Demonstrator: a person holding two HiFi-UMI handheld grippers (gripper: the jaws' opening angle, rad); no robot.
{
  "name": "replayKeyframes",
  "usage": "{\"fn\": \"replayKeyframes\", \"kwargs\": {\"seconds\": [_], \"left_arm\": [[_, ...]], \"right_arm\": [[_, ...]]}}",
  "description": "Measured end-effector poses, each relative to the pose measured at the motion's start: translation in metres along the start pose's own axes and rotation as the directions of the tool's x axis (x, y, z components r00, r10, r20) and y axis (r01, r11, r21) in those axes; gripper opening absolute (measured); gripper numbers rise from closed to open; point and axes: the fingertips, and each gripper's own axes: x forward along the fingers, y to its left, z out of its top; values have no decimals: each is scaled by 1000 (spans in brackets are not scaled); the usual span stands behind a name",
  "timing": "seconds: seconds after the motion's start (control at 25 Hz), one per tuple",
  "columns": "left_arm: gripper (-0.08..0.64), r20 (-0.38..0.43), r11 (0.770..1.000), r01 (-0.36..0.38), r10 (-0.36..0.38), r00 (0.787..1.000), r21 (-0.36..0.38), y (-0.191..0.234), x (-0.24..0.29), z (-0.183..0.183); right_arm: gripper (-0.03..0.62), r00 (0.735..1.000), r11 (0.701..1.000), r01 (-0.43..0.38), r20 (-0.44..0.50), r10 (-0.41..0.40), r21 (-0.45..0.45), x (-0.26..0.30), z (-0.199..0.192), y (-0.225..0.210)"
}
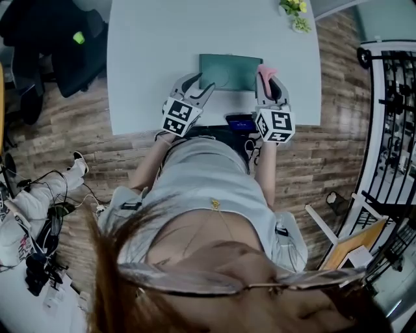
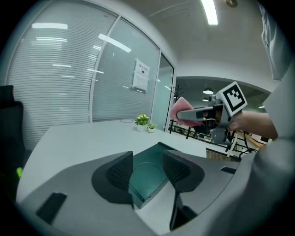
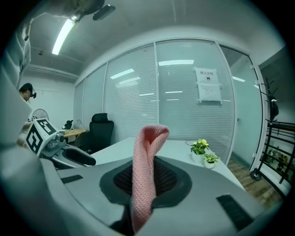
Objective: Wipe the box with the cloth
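Observation:
A flat dark green box (image 1: 231,71) lies on the pale table (image 1: 162,52) near its front edge. My left gripper (image 1: 200,86) is open at the box's near left corner. In the left gripper view the box (image 2: 154,159) shows between the spread jaws of that gripper (image 2: 146,177), and neither pad presses on it. My right gripper (image 1: 268,78) hovers at the box's right end, shut on a pink knitted cloth (image 1: 265,70). The right gripper view shows the cloth (image 3: 147,152) clamped in the gripper (image 3: 146,179), standing up above the jaws and folded over at the top.
Two small potted plants (image 1: 296,16) stand at the table's far right. A dark device with a blue screen (image 1: 240,122) lies at the front edge between my hands. A black office chair (image 1: 71,45) is left of the table and a black metal rack (image 1: 390,97) right of it.

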Motion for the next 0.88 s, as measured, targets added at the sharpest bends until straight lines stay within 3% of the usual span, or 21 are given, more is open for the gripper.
{"fn": "replayKeyframes", "kwargs": {"seconds": [0.16,0.4,0.6,0.88], "left_arm": [[247,-108,1000,1,0,994,6,4,13,-34],[294,-221,997,-3,19,975,77,7,28,-72],[305,-335,992,18,25,942,126,6,36,-99],[305,-368,984,11,57,928,179,8,44,-109]], "right_arm": [[41,998,999,37,-54,-37,9,12,-15,-20],[41,983,997,74,-167,-74,-4,30,-44,-41],[41,952,998,58,-300,-65,-32,49,-75,-50],[48,891,997,17,-451,-50,-77,74,-108,-54]]}}
